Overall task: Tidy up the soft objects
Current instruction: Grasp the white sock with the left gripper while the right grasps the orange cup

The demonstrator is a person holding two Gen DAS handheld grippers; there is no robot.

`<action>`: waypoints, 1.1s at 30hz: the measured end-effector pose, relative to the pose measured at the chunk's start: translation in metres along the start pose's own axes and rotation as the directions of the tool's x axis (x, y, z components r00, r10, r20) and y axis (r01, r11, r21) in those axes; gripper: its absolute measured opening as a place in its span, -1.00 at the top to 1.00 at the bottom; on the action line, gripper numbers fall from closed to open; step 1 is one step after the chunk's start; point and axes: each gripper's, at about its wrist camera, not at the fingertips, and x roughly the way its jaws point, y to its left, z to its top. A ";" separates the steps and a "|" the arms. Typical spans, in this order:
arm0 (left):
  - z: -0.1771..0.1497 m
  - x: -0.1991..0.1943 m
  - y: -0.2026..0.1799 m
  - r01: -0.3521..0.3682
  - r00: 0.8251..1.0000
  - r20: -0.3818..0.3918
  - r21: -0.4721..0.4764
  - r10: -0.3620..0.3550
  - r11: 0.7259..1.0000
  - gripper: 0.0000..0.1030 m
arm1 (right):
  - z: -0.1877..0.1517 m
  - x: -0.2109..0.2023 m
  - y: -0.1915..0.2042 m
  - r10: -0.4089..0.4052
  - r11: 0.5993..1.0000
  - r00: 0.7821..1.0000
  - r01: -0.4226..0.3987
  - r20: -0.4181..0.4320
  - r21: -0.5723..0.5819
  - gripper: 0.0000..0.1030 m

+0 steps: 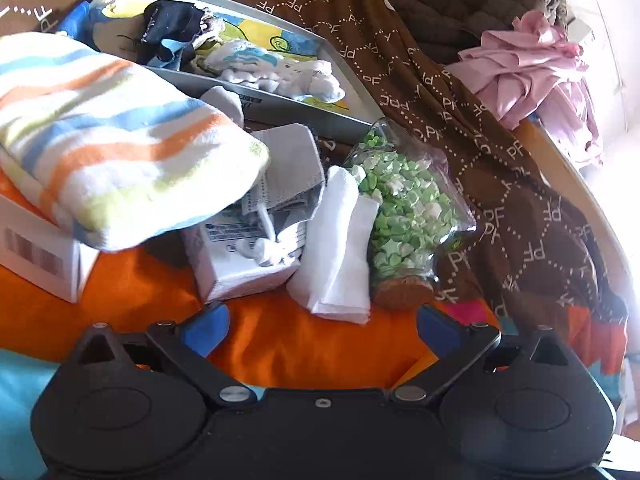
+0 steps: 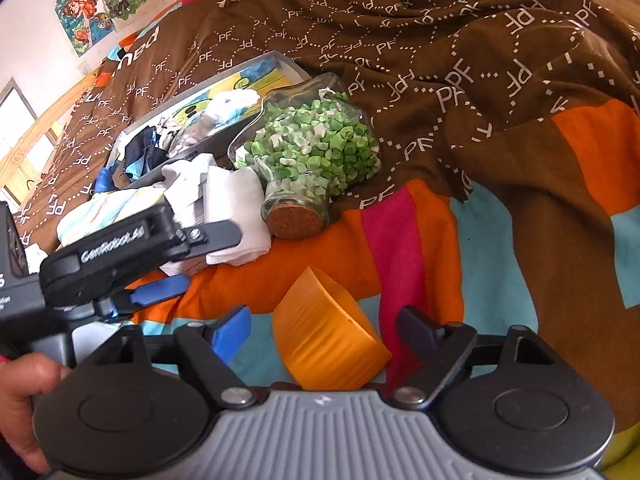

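Left wrist view: my left gripper (image 1: 322,322) hovers with fingers spread wide and nothing between them, just short of a folded white cloth (image 1: 340,244) lying on the orange bedspread (image 1: 160,300), beside a corked glass jar (image 1: 404,216) of green paper pieces. A striped towel (image 1: 108,136) rests on a white box (image 1: 40,256).

Right wrist view: my right gripper (image 2: 324,332) stands fairly wide around an orange ribbed cup (image 2: 328,336); I cannot tell whether the pads touch it.
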 end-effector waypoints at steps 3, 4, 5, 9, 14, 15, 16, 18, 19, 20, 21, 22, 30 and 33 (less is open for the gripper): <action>0.002 0.007 -0.003 0.019 1.000 0.005 -0.029 -0.019 0.999 -0.86 | 0.000 0.000 -0.001 0.001 1.000 1.000 -0.001 -0.001 0.008 -0.46; 0.003 0.009 -0.003 0.027 1.000 0.007 -0.041 -0.027 0.999 -0.83 | 0.000 0.000 0.000 0.000 1.000 1.000 0.000 -0.002 0.007 -0.44; 0.003 0.011 -0.003 0.033 0.999 0.009 -0.051 -0.032 0.998 -0.82 | 0.000 0.001 0.000 -0.001 1.000 1.000 0.001 -0.004 0.006 -0.38; 0.006 0.020 -0.004 0.047 0.999 0.019 -0.103 -0.045 0.994 -0.65 | 0.000 0.003 0.000 -0.005 1.000 1.000 0.005 -0.013 0.004 -0.22; 0.007 0.029 -0.003 0.040 0.999 0.018 -0.153 -0.038 0.987 -0.28 | 0.000 0.003 0.000 -0.006 1.000 1.000 0.006 -0.015 0.008 -0.06; 0.008 0.029 -0.002 0.042 0.999 0.018 -0.163 -0.039 0.986 -0.20 | 0.000 0.003 0.000 -0.006 1.000 1.000 0.006 -0.016 0.006 -0.06; 0.008 0.029 0.000 0.045 0.999 0.023 -0.177 -0.042 0.983 -0.06 | 0.000 0.003 0.001 -0.006 1.000 1.000 0.006 -0.015 0.005 -0.05; 0.009 0.030 0.003 0.046 0.999 0.023 -0.201 -0.043 0.979 0.09 | 0.000 0.003 0.001 -0.006 1.000 1.000 0.006 -0.015 0.002 -0.03; 0.008 0.030 0.004 0.046 0.999 0.022 -0.208 -0.042 0.977 0.14 | 0.000 0.003 0.001 -0.005 1.000 1.000 0.005 -0.014 0.002 -0.03; 0.008 0.030 0.005 0.046 0.999 0.024 -0.215 -0.042 0.976 0.16 | 0.000 0.003 0.002 -0.005 1.000 1.000 0.005 -0.014 0.001 -0.02; 0.007 0.030 0.007 0.046 0.999 0.026 -0.222 -0.041 0.974 0.22 | 0.000 0.003 0.002 -0.004 1.000 1.000 0.004 -0.012 -0.001 0.00; 0.007 0.030 0.007 0.045 0.999 0.028 -0.229 -0.039 0.972 0.27 | 0.000 0.003 0.002 -0.003 1.000 1.000 0.003 -0.011 -0.002 0.00; 0.003 0.028 0.007 0.047 0.999 0.024 -0.226 -0.043 0.973 0.86 | -0.002 -0.001 0.006 0.007 1.000 1.000 -0.006 0.009 -0.027 0.12; 0.002 0.024 0.000 0.049 0.999 0.028 -0.175 -0.045 0.983 0.89 | -0.002 -0.005 0.007 0.008 0.999 1.000 -0.007 0.028 -0.038 0.21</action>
